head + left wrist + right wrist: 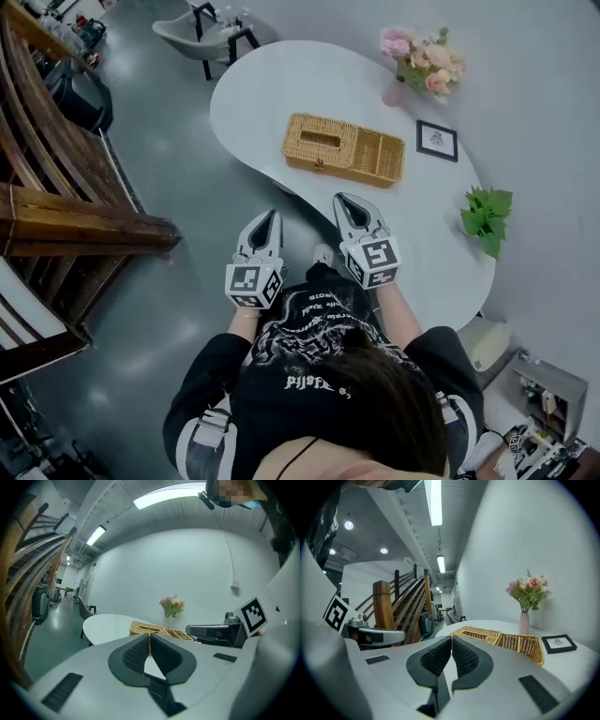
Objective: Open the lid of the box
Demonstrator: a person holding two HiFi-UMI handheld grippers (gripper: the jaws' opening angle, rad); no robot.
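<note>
A woven wicker box (342, 150) lies on the white table (281, 84); its left part carries a closed lid with a slot (319, 140), and its right part is an open compartment (381, 156). Both grippers hover short of the table's near edge, apart from the box. My left gripper (272, 215) is shut with nothing in it, its tips meeting (150, 637). My right gripper (343, 199) is also shut and empty (451, 639). The box (152, 629) shows ahead in the left gripper view, and likewise the box (497, 638) in the right gripper view.
On the table stand a pink flower vase (424, 62), a small framed picture (437, 141) and a green plant (487, 217). A wooden staircase (56, 187) runs along the left. A grey chair (192, 33) is beyond the table.
</note>
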